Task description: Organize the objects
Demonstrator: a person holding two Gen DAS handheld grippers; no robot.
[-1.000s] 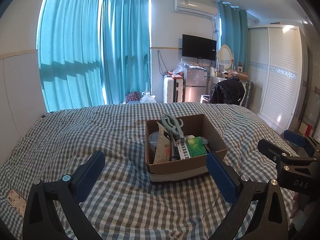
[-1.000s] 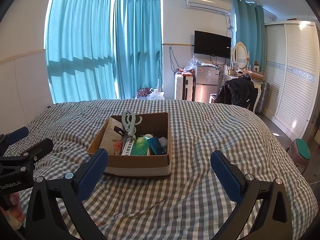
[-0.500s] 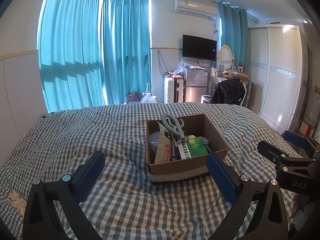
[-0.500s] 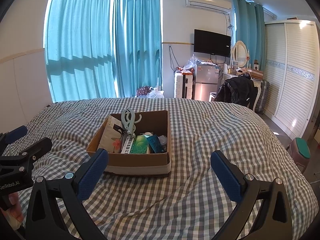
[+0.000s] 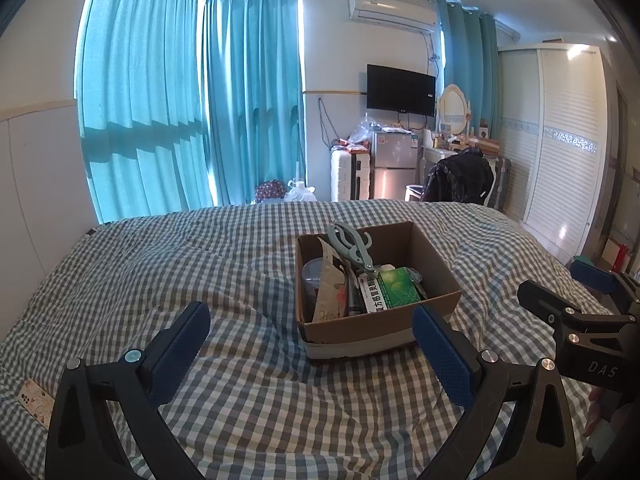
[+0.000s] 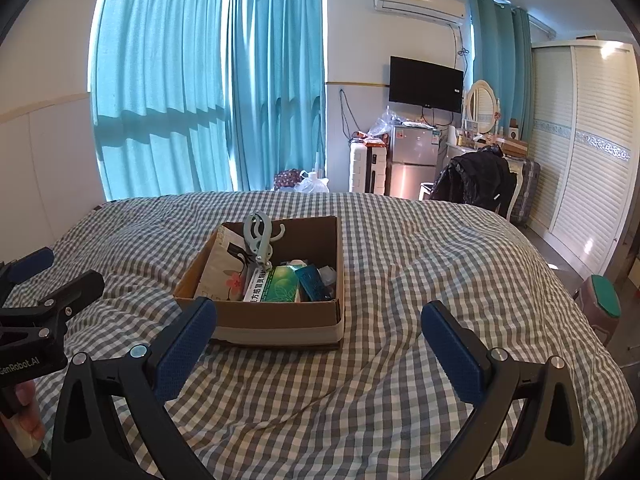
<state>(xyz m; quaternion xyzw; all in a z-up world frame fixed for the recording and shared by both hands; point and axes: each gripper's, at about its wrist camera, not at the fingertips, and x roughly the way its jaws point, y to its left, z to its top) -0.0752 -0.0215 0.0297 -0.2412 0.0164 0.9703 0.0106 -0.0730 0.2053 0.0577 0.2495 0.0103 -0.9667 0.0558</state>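
Note:
An open cardboard box (image 5: 360,326) (image 6: 280,316) stands on the checked bed cover. It holds grey-green scissors (image 5: 354,246) (image 6: 258,240) standing up, a green and white box (image 5: 390,290) (image 6: 276,284), a beige floral packet (image 5: 330,292) (image 6: 224,264), a clear cup (image 5: 312,280) and a teal packet (image 6: 316,282). My left gripper (image 5: 312,344) is open and empty, short of the box. My right gripper (image 6: 318,340) is open and empty, just in front of the box. Each gripper shows at the edge of the other's view.
The bed (image 5: 160,260) fills the foreground. A small patterned card (image 5: 34,396) lies at its left edge. Beyond the bed are teal curtains (image 5: 248,100), a fridge (image 5: 394,164), a chair with a black jacket (image 5: 460,176) and a white wardrobe (image 5: 560,140). A green-topped stool (image 6: 604,300) stands right.
Both views have drifted very slightly; the box sits a touch higher in the right wrist view. Both grippers stay open and empty.

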